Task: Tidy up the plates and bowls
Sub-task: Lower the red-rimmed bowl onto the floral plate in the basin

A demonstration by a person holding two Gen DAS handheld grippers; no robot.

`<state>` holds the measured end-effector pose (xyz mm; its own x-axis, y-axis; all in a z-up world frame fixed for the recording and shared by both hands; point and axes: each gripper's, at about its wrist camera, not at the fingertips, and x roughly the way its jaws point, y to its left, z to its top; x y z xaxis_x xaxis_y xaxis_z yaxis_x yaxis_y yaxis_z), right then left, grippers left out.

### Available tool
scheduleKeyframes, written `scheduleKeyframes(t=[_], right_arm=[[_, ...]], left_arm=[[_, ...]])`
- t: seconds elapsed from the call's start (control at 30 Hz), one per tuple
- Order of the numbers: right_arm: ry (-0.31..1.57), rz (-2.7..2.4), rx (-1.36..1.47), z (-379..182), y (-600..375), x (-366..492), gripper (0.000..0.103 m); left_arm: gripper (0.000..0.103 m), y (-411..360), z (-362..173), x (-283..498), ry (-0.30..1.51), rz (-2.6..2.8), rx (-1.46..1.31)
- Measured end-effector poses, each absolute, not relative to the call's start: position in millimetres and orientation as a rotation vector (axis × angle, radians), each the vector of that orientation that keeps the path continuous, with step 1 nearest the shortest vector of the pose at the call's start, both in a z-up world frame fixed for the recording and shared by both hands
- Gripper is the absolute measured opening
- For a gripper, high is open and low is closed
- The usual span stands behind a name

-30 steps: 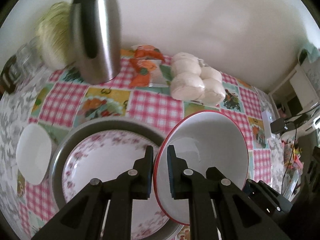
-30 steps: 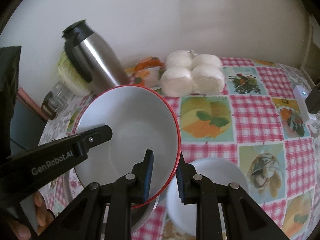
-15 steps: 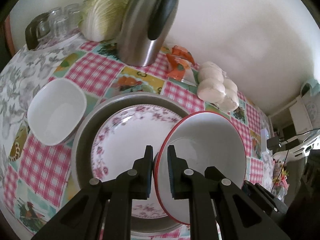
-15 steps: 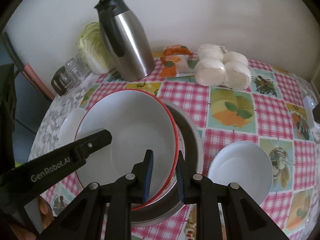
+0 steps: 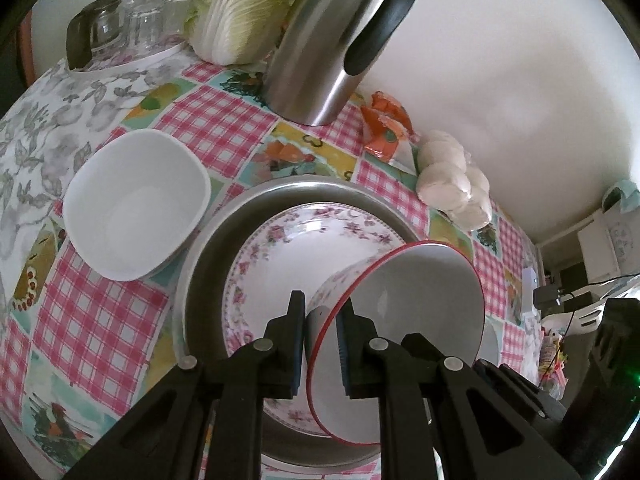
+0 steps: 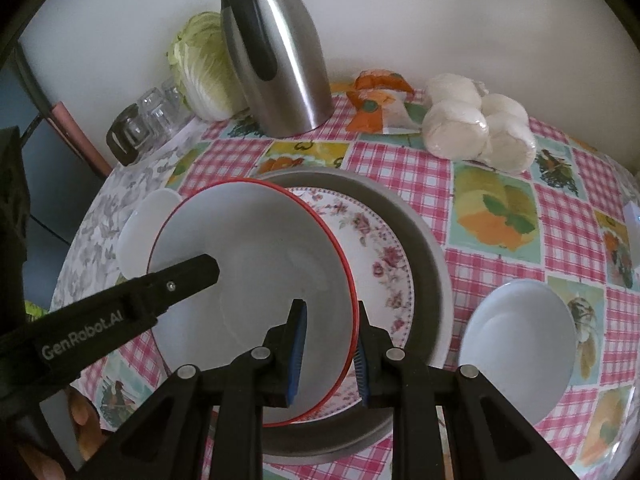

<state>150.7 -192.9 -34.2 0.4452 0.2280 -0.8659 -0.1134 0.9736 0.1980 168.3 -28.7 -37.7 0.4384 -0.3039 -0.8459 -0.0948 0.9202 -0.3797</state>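
A white bowl with a red rim [image 5: 416, 304] [image 6: 256, 264] is held from two sides. My left gripper [image 5: 322, 340] is shut on its rim, and my right gripper [image 6: 330, 350] grips the opposite rim. The bowl hangs tilted over a floral plate [image 5: 288, 248] [image 6: 372, 256] that lies in a grey metal pan [image 5: 208, 248] [image 6: 424, 240]. A square white bowl [image 5: 132, 204] [image 6: 140, 224] sits left of the pan. A round white bowl [image 6: 516, 344] sits right of it.
A steel thermos jug [image 5: 336, 40] [image 6: 276, 64], a cabbage [image 5: 244, 8] [image 6: 200, 68], glasses [image 5: 120, 20] [image 6: 148, 120], an orange packet [image 6: 376, 104] and bagged white buns [image 5: 456, 184] [image 6: 480, 128] line the back of the checked tablecloth by the wall.
Both grippers have carried the red-rimmed bowl leftwards and lower over the floral plate in the pan. The bowl now tilts more steeply. The grips have not changed.
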Motion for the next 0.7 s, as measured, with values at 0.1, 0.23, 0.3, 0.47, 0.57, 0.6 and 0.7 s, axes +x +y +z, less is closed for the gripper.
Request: scheduleKeyframes(t=[0.1,0.23,0.3,0.47,0.57,0.6,0.7], right_arm=[[1.097,0.224,0.114,-38.6,-188.5,152.4,0.023],[1.109,0.232,0.116,-45.4,-184.3,155.6,0.023],[1.116,0.233,0.118,-48.7,-182.6,157.7,0.023],[1.127,0.231,0.111,-53.7,-179.5,160.3,0.023],[1.129,0.228,0.105,-54.7,-179.0,160.7,0.023],[1.129,0.227,0.106,-54.6,-179.2,161.0,0.023],[1.125,0.223,0.108,-53.5,-180.6,161.3,0.023]], left_arm=[[0.014,-23.2,-39.2,170.5,1.121,-0.132,-0.420],[0.014,-18.9,-38.4,172.6,1.119,-0.131,-0.426],[0.014,-18.1,-39.3,173.9,1.121,-0.130,-0.423],[0.014,-15.8,-44.3,177.1,1.139,-0.127,-0.430],[0.014,-16.6,-44.8,177.7,1.140,-0.127,-0.430],[0.014,-17.0,-44.8,177.7,1.140,-0.128,-0.429],[0.015,-19.4,-45.3,178.5,1.145,-0.132,-0.424]])
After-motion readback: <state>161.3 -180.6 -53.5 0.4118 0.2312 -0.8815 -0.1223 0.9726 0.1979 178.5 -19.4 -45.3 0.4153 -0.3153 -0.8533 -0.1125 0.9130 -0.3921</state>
